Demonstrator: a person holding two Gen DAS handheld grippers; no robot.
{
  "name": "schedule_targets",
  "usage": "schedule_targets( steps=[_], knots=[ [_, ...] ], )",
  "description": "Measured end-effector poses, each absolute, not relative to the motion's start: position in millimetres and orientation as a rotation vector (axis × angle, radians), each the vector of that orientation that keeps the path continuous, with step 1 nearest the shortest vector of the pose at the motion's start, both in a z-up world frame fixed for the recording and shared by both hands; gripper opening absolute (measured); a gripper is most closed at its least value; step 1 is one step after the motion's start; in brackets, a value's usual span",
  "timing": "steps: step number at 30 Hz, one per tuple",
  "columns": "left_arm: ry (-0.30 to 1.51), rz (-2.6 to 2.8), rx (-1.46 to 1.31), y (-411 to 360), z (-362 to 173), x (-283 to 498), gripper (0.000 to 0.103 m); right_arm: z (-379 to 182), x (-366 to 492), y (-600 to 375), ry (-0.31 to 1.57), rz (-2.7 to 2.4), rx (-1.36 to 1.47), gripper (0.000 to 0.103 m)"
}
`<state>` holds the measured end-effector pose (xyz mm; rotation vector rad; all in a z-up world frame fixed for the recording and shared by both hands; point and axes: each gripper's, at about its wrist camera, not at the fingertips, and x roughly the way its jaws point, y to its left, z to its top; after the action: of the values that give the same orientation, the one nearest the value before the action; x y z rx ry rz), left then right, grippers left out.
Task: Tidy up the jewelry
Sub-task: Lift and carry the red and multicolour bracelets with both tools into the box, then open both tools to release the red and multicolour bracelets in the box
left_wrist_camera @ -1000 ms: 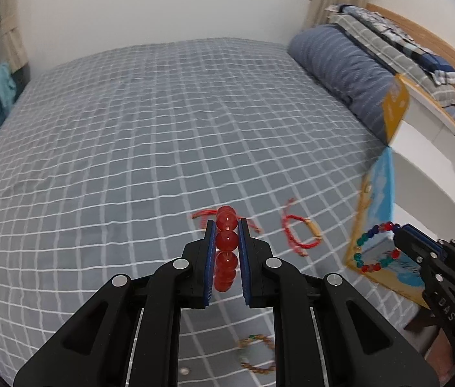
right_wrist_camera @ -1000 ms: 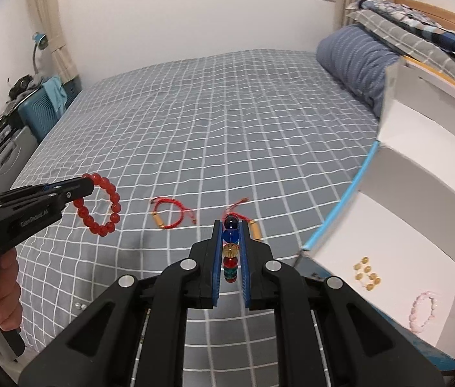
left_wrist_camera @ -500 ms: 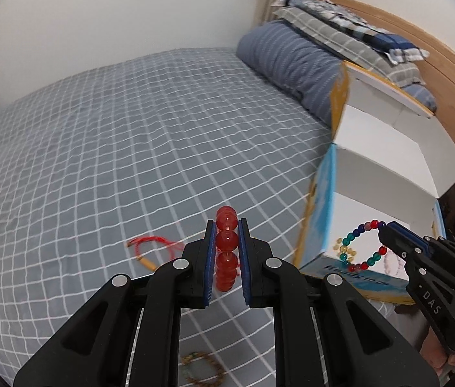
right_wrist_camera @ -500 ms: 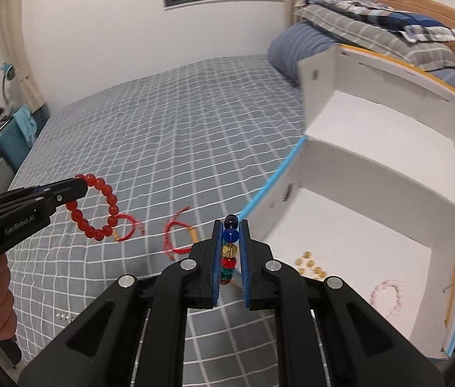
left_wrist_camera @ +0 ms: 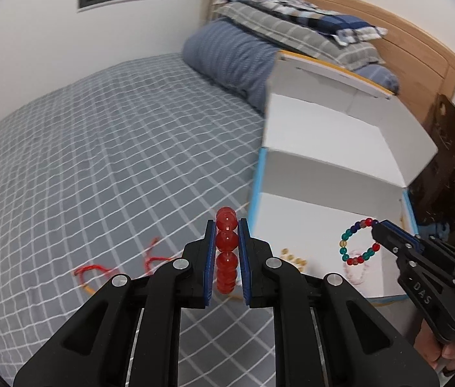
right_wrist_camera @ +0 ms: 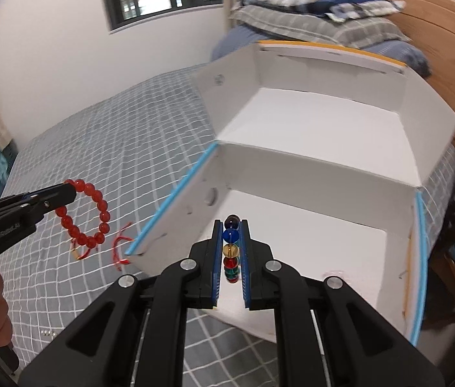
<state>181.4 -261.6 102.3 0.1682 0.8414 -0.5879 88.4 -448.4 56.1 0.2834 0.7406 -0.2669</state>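
Note:
My left gripper (left_wrist_camera: pixel 226 225) is shut on a red bead bracelet (left_wrist_camera: pixel 226 242), held above the bed just left of the open white box (left_wrist_camera: pixel 330 174). The bracelet hangs as a ring in the right wrist view (right_wrist_camera: pixel 85 216). My right gripper (right_wrist_camera: pixel 231 225) is shut on a multicolour bead bracelet (right_wrist_camera: pixel 230 251) over the box's floor (right_wrist_camera: pixel 308 235); it shows as a ring in the left wrist view (left_wrist_camera: pixel 358 242). Small gold beads (left_wrist_camera: pixel 293 258) and a pale pink bracelet (left_wrist_camera: pixel 355 267) lie inside the box.
Two red string bracelets (left_wrist_camera: pixel 95 272) (left_wrist_camera: pixel 153 256) lie on the grey checked bedspread (left_wrist_camera: pixel 114 161) left of the box. The box lid (right_wrist_camera: pixel 324 74) stands open toward the pillows (left_wrist_camera: pixel 259 42) and wooden headboard (left_wrist_camera: pixel 405 42). Tiny beads (right_wrist_camera: pixel 47 332) lie on the bed.
Both grippers have swung right toward the box with their bracelets. The right gripper has moved from above the bedspread to over the box's inside. Both stay shut.

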Motion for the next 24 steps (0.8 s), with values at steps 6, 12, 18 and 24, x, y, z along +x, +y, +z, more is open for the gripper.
schedule_targets(
  steps=[6, 12, 18, 24],
  knots=[
    [0.811, -0.671, 0.200, -305, 107, 172, 0.013, 52, 73, -484, 0.740, -0.344, 0.332, 0.009],
    [0.830, -0.744, 0.215, -342, 92, 171, 0.013, 40, 59, -511, 0.757, -0.418, 0.372, 0.009],
    [0.864, -0.766, 0.245, -361, 65, 171, 0.013, 20, 54, -526, 0.796, -0.482, 0.399, 0.009],
    [0.882, -0.767, 0.292, -373, 38, 173, 0.013, -3, 54, -530, 0.838, -0.509, 0.428, 0.009]
  ],
)
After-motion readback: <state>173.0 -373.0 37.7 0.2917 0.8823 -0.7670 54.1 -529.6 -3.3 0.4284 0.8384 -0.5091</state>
